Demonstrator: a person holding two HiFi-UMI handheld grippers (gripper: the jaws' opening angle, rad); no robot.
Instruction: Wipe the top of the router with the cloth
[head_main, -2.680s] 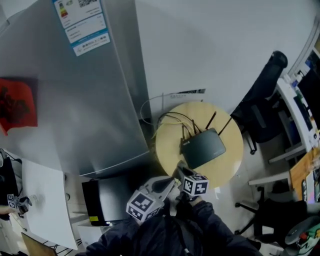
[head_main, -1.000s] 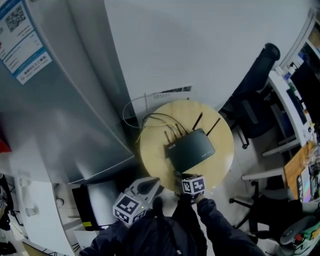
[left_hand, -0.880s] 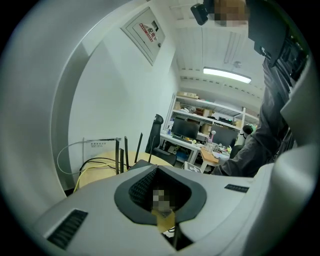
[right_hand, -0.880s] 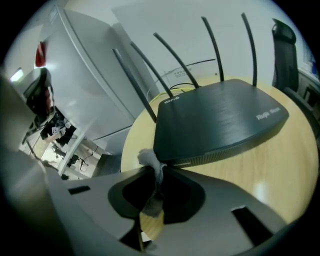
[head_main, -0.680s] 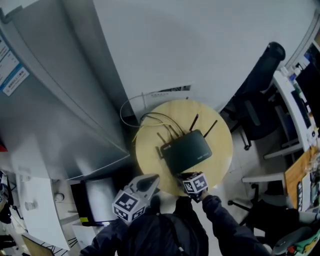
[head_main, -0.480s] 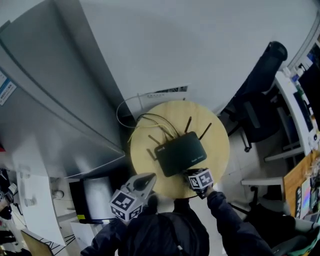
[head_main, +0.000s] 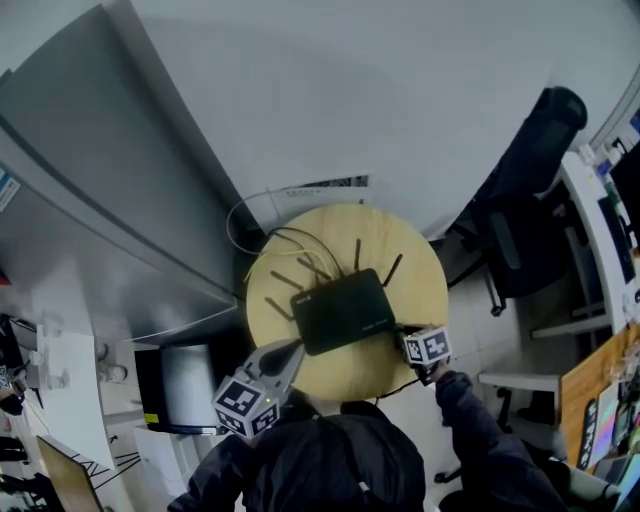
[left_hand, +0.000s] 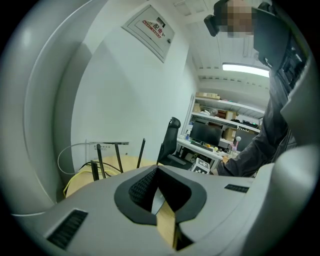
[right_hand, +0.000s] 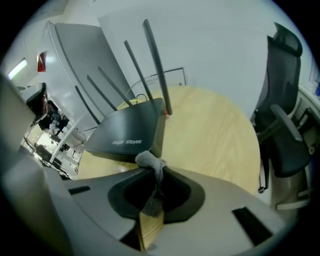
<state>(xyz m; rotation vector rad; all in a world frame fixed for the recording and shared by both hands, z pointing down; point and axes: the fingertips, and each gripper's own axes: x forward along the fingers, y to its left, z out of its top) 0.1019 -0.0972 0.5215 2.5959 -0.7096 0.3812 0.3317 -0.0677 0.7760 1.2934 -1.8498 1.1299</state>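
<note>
The right tongs (right_hand: 150, 167) pinch the cloth (right_hand: 148, 161) at the router (right_hand: 131, 132) edge, the left tongs (left_hand: 158, 189) pressed together, empty — top apparently not yet wiped.

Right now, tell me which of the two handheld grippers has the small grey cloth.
The right gripper: the small grey cloth is pinched between its shut jaws, close by the black router. The left gripper is shut on nothing.
</note>
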